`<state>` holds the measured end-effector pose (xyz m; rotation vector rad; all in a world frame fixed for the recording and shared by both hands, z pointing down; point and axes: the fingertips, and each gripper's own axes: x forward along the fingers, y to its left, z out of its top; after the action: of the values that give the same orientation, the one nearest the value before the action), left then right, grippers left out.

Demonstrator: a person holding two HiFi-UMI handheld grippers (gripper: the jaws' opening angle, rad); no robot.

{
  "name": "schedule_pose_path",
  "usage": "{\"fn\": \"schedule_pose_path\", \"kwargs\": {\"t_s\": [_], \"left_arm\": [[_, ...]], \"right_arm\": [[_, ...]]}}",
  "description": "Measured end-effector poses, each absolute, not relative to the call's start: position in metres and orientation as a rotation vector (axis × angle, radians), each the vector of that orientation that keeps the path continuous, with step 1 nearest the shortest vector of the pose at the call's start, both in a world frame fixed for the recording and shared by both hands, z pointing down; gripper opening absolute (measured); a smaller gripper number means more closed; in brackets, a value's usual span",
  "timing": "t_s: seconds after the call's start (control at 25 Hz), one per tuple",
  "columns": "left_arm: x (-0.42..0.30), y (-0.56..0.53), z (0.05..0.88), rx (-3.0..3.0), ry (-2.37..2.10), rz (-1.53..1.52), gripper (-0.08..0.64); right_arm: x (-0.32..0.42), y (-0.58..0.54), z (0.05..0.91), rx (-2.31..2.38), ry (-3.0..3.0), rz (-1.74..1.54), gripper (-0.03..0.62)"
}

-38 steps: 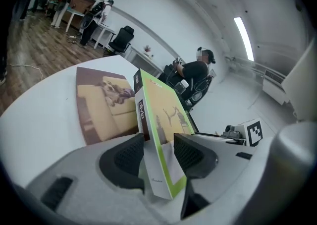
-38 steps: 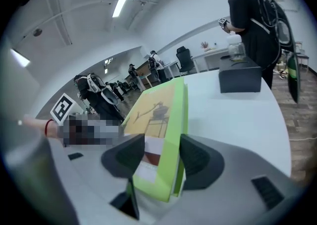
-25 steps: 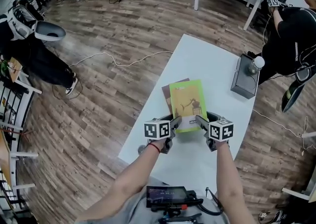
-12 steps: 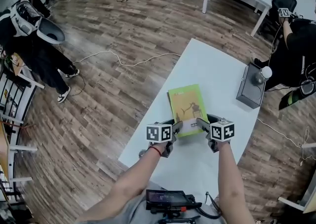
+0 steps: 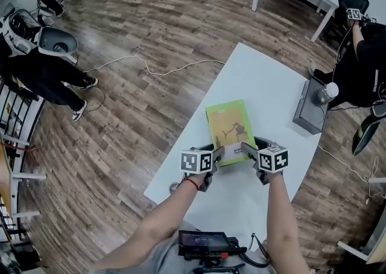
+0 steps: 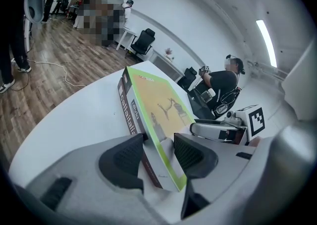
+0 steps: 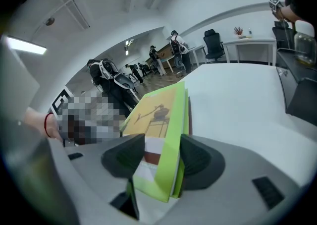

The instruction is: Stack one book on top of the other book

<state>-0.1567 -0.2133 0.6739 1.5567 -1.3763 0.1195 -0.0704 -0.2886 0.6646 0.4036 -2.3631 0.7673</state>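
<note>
- Two grips are seen on one stack: the left gripper (image 5: 215,154) and the right gripper (image 5: 247,149) are both clenched on the near end of the green book (image 5: 229,123).
- The green book is laid flat on the brown book (image 6: 130,112), on the white table (image 5: 265,76).
- In the left gripper view, one pad is pressed on the green cover and the other is set against the brown spine. The near left corner is clamped between them.
- In the right gripper view, the jaws are held fairly wide, and the near right corner of the green book fills the gap. A dark red edge of the lower book is seen beside it.
- From the head view the brown book is almost wholly covered, and both near corners are hidden by the jaws.
- A seated person (image 5: 362,61) is cut off at the right border.
- The stack is placed nearer the table's left long edge.
- Bare tabletop is left beyond the books and to their right, as far as a grey box (image 5: 310,116) with a bottle (image 5: 329,93) at the right edge.
</note>
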Motion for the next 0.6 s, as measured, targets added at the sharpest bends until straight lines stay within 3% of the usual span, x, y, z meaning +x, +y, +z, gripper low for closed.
{"fn": "schedule_pose_path", "kwargs": {"t_s": [0.36, 0.6], "left_arm": [[-0.162, -0.211, 0.671, 1.522, -1.447, 0.153, 0.21], [-0.161, -0.21, 0.664, 1.503, -1.388, 0.024, 0.261]], "right_arm": [[-0.071, -0.289, 0.663, 0.432, -2.379, 0.651, 0.23], [-0.055, -0.299, 0.653, 0.478, -2.419, 0.916, 0.232]]}}
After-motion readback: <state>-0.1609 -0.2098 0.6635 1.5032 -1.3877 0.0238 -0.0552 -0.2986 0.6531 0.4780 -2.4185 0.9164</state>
